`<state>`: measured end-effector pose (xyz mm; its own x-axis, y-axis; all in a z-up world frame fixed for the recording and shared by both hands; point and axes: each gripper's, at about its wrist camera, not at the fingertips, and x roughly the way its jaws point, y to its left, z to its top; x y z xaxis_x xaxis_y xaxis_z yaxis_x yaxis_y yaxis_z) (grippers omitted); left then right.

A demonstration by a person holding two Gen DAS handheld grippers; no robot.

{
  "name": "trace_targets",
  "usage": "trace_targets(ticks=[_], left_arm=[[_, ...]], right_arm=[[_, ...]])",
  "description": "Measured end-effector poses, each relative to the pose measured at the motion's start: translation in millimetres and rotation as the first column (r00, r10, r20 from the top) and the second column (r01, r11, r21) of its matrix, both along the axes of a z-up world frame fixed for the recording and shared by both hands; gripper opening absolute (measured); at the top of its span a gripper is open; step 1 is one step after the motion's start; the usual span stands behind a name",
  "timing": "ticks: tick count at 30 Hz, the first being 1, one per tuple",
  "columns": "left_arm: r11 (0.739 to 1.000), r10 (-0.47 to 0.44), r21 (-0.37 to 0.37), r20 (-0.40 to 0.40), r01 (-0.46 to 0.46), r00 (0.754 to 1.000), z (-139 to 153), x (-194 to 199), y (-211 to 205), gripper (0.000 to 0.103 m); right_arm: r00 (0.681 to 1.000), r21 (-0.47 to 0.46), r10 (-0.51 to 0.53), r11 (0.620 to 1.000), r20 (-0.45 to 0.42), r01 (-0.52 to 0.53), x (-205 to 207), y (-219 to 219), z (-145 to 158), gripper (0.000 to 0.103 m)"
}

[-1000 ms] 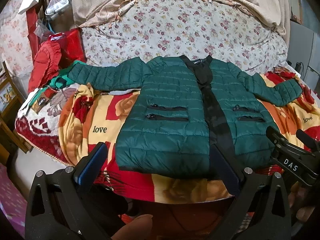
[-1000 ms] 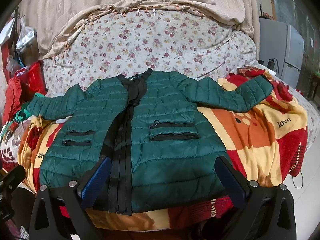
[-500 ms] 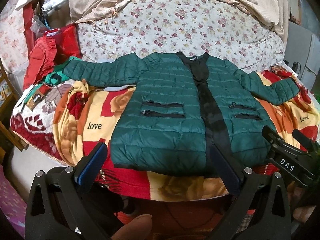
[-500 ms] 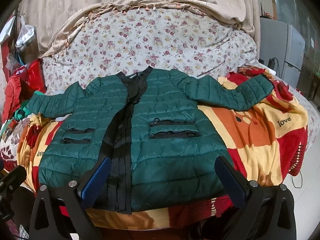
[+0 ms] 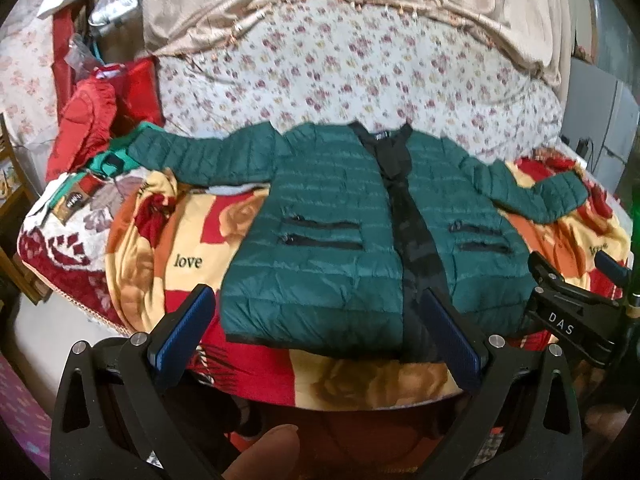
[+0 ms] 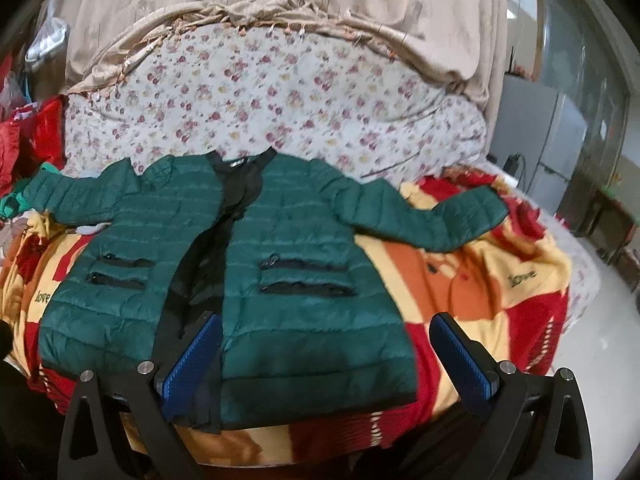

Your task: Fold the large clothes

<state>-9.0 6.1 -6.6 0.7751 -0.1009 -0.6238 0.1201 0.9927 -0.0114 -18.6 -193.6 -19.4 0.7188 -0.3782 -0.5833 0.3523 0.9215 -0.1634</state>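
Note:
A dark green quilted jacket with a black front placket lies flat and face up on the bed, both sleeves spread out; it also shows in the right wrist view. My left gripper is open and empty, hovering over the jacket's lower left hem. My right gripper is open and empty over the lower right hem. The right gripper also shows at the right edge of the left wrist view.
A red and yellow "love" blanket covers the bed under the jacket. A floral sheet lies behind. Red and green clothes are piled at the far left. A grey cabinet and bare floor are to the right.
Both grippers have moved: the left view shifted slightly right and up, the right view shifted right and closer to the hem. The jacket has not moved. Both stay open.

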Motion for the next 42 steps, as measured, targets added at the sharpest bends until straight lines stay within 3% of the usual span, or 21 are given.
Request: trace_targets(ticks=[7,12,22,42], left_arm=[[0.992,0.026,-0.122,0.089,-0.015,0.996,14.3,-18.6,22.0,0.102],[0.988,0.028,-0.153,0.068,-0.017,0.997,15.2,-16.6,26.2,0.102],[0.991,0.031,-0.134,0.073,-0.021,0.997,15.9,-19.8,25.3,0.102],[0.993,0.036,-0.118,0.053,-0.030,0.998,16.4,-17.8,21.1,0.102]], right_arm=[[1.000,-0.049,-0.014,0.999,0.005,0.014,-2.0,0.2,8.7,0.102],[1.000,-0.071,-0.022,0.997,0.000,0.022,-1.8,2.1,9.6,0.102],[0.998,-0.098,-0.054,0.994,-0.014,0.052,-0.5,0.2,6.5,0.102],[0.991,-0.267,-0.129,0.954,0.031,0.132,-3.6,4.0,11.5,0.102]])
